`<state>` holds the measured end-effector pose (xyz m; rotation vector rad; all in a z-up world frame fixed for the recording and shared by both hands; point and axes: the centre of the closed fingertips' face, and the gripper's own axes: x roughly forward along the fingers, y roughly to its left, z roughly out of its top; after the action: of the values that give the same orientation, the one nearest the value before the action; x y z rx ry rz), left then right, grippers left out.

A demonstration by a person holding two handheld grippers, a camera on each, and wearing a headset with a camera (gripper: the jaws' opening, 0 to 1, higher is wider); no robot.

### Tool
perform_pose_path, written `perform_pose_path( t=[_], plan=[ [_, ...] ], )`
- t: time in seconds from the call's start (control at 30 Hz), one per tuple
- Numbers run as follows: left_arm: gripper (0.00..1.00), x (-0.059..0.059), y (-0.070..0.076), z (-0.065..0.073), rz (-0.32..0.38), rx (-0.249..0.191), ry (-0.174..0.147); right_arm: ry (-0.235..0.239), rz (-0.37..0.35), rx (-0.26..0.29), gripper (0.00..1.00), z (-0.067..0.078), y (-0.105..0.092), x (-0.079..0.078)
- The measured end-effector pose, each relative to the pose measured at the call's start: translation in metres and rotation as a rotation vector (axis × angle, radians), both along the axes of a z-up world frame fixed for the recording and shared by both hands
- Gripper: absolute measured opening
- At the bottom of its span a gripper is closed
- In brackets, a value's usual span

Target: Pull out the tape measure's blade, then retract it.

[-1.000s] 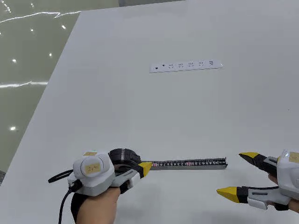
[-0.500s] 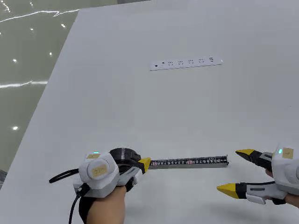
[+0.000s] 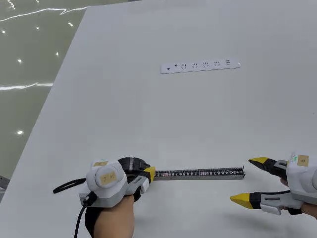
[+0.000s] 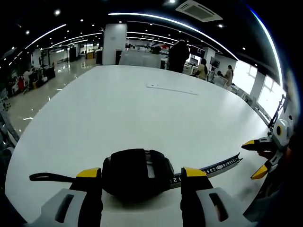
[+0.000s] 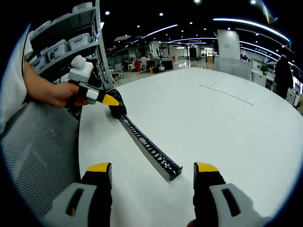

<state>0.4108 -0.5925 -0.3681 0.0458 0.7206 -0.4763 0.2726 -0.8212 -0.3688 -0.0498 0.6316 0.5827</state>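
- Head view: tape measure case [image 3: 131,166] sits on the white table [image 3: 148,109] nr the near edge, twd the left corner.
  - Left gripper [image 3: 142,178] clamps it, jaws pressed vs. the case sides.
  - Blade [image 3: 198,173] lies flat, drawn out rightward along the near edge.
  - Hook end [image 3: 242,172] is just beside the right gripper [image 3: 249,181], whose jaws are spread wide w/ nothing in them.
  - Wrist strap [image 3: 67,186] trails left of the case.
  - Power strip [image 3: 200,65] is well apart, twd the far edge.
- Left gripper view: the black case [image 4: 137,171] sits between both yellow tips, touching each. The blade [image 4: 218,166] runs off right twd the other gripper [image 4: 258,158], not touching it.
- Right gripper view: jaws wide apart. The blade's hook end [image 5: 173,172] rests on the table at their mouth, untouched.
- Handling (judgement):
  - The case is hard and compact w/ smooth plastic, so hold it by the flat sides, as now.
  - The blade is prob. thin steel, stiff lengthwise but kinks if bent sideways.
  - It's likely spring-loaded, so pinch the flat faces at the hook end.
  - Feed it back under control; free snap-back could whip.
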Motion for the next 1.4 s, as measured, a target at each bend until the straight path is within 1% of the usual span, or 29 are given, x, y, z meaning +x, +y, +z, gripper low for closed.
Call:
perform_pose_path(
  t=[0.03, 0.1, 0.13, 0.17, 0.2, 0.33, 0.63, 0.73, 0.9, 1.07, 1.17, 1.23, 1.3, 1.4],
  plan=[
    [0.64, 0.000, 0.001, -0.001, -0.001, 0.006, 0.001, 0.000, 0.002, 0.000, 0.70, -0.001, 0.000, 0.001],
    [0.62, 0.001, 0.001, -0.001, 0.010, -0.001, 0.002, 0.001, 0.005, 0.000, 0.70, -0.001, 0.000, 0.002],
    [0.61, 0.001, 0.003, -0.001, 0.009, 0.009, 0.002, 0.003, 0.009, 0.001, 0.70, -0.002, 0.000, 0.003],
    [0.60, 0.002, 0.004, -0.001, 0.011, 0.009, 0.006, 0.003, 0.014, 0.000, 0.70, -0.003, 0.000, 0.003],
    [0.59, 0.002, 0.004, -0.001, 0.015, 0.005, 0.012, 0.006, 0.018, -0.001, 0.69, -0.004, 0.000, 0.004],
    [0.59, 0.003, 0.003, -0.003, 0.018, 0.021, 0.023, 0.013, 0.041, -0.012, 0.69, -0.008, 0.001, 0.006],
    [0.59, 0.002, 0.003, -0.005, 0.005, 0.040, 0.037, 0.011, 0.072, -0.025, 0.64, -0.010, 0.000, 0.011],
    [0.59, 0.002, 0.003, -0.006, -0.005, 0.053, 0.045, 0.014, 0.087, -0.035, 0.61, -0.015, -0.002, 0.011],
    [0.59, 0.002, 0.003, -0.007, -0.012, 0.061, 0.056, 0.017, 0.110, -0.044, 0.55, -0.019, -0.004, 0.010],
    [0.59, 0.001, 0.003, -0.007, -0.017, 0.068, 0.054, 0.015, 0.131, -0.056, 0.47, -0.025, -0.007, 0.012],
    [0.59, 0.001, 0.003, -0.007, -0.019, 0.068, 0.053, 0.016, 0.145, -0.064, 0.45, -0.027, -0.009, 0.013],
    [0.59, 0.001, 0.003, -0.007, -0.019, 0.066, 0.049, 0.022, 0.159, -0.080, 0.40, -0.030, -0.011, 0.013],
    [0.59, 0.001, 0.003, -0.007, -0.020, 0.066, 0.047, 0.025, 0.172, -0.085, 0.32, -0.032, -0.011, 0.013],
    [0.59, 0.001, 0.003, -0.007, -0.020, 0.066, 0.049, 0.021, 0.175, -0.089, 0.29, -0.035, -0.014, 0.013]
  ],
)
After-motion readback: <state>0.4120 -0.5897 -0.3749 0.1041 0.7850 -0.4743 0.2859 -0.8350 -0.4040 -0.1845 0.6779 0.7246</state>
